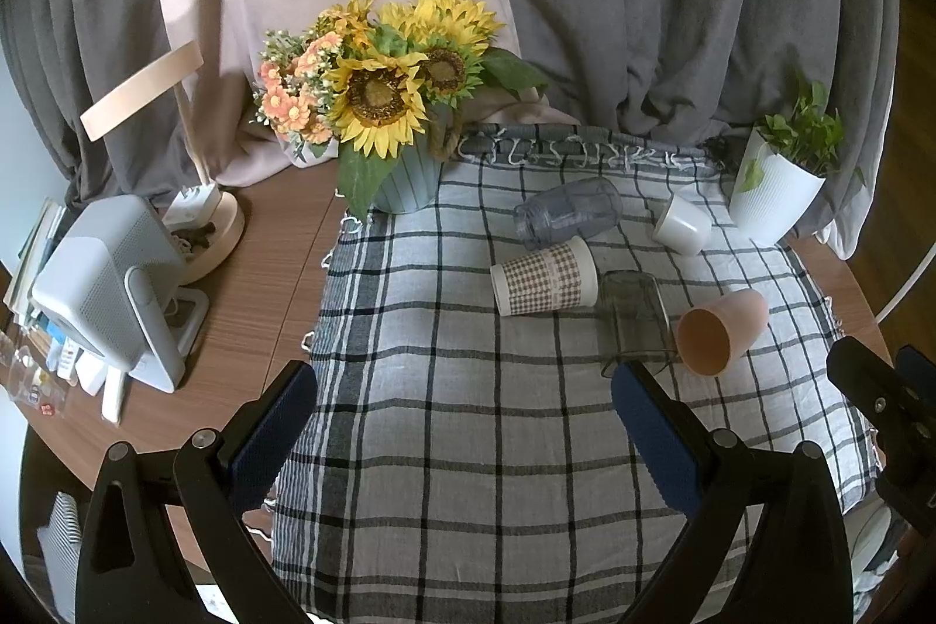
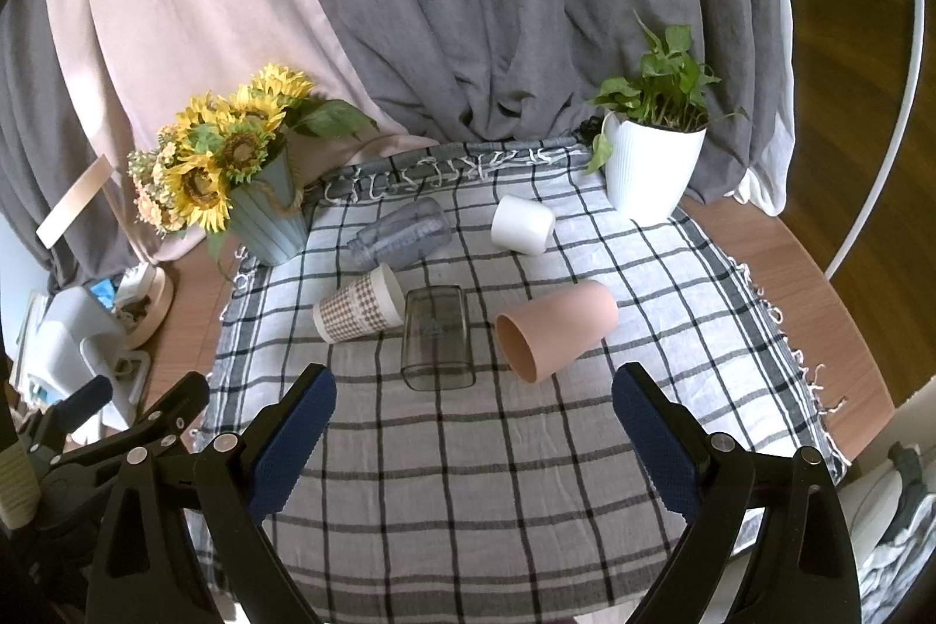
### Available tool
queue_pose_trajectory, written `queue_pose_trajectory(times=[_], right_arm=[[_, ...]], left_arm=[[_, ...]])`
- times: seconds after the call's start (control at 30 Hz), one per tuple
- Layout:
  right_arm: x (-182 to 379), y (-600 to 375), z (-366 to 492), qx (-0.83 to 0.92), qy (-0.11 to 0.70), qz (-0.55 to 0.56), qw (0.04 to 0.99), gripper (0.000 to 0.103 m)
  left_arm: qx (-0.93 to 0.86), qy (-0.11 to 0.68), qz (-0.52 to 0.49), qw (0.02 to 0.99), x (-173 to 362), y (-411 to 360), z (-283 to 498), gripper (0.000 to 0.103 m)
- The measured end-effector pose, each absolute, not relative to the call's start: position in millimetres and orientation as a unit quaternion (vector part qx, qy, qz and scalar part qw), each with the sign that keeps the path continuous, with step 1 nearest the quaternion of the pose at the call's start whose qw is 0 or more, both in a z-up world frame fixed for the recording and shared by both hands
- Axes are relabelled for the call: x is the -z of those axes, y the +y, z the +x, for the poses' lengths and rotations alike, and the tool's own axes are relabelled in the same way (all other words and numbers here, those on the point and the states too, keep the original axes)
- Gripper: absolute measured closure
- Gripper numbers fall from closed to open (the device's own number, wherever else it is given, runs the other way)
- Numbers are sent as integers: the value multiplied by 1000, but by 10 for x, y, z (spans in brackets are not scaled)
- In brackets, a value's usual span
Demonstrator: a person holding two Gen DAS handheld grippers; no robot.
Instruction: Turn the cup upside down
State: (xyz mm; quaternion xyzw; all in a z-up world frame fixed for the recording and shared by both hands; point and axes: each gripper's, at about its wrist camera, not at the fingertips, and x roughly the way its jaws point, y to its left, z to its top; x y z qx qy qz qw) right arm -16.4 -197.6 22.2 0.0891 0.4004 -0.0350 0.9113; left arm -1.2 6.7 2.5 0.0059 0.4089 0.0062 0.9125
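Note:
Several cups lie on their sides on the checked cloth (image 1: 468,419): a pink cup (image 1: 722,331) (image 2: 556,328), a clear glass tumbler (image 1: 635,317) (image 2: 436,337), a checked paper cup (image 1: 544,276) (image 2: 360,305), a clear bluish jar (image 1: 567,211) (image 2: 403,232) and a white cup (image 1: 681,223) (image 2: 522,223). My left gripper (image 1: 465,419) is open and empty, above the cloth in front of the cups. My right gripper (image 2: 474,419) is open and empty, just in front of the tumbler and pink cup. The right gripper also shows at the left wrist view's right edge (image 1: 889,390).
A sunflower pot (image 1: 403,179) (image 2: 269,214) stands at the cloth's back left. A white plant pot (image 1: 772,197) (image 2: 649,168) stands at the back right. A lamp (image 1: 210,220) and a white device (image 1: 117,296) stand on the wooden table at the left. Grey curtains hang behind.

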Motion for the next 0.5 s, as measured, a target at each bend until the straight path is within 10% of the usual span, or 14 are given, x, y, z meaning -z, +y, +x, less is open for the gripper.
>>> queue_pose_trajectory(times=[0.5], right_arm=[[-215, -1988, -169, 36, 402, 89, 911, 7]], left_arm=[[-5, 411, 6, 912, 0, 52, 6, 0]])
